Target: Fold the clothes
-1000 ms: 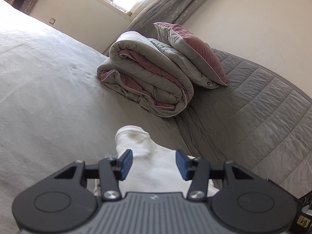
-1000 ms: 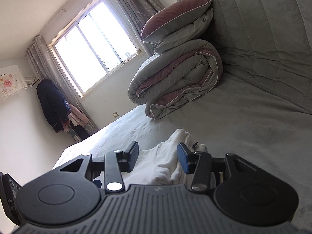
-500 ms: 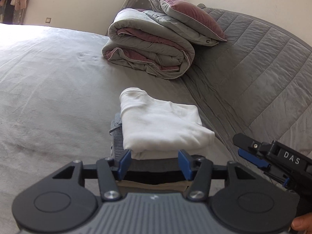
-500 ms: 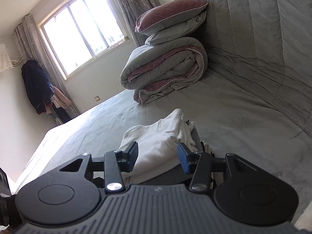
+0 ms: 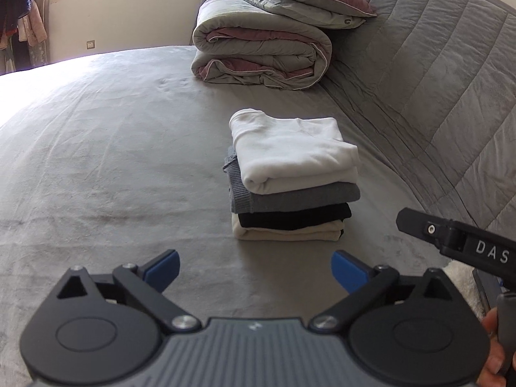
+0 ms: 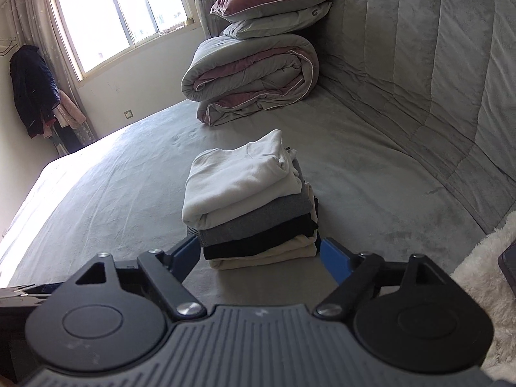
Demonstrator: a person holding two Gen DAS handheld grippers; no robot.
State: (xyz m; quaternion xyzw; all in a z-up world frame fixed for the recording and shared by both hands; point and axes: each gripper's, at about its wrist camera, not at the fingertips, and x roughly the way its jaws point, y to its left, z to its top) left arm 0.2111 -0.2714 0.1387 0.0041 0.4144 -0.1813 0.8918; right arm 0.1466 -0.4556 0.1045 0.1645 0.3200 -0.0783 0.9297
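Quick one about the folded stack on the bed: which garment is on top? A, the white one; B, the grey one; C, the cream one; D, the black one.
A: the white garment tops the stack, with grey, black and cream beneath it in turn.

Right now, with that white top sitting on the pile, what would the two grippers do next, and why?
Probably draw back toward the fluffy white item at the right edge. The white top lies folded on the stack, and the left gripper and right gripper are opening with nothing gripped. Whether that item is clothing is unclear.
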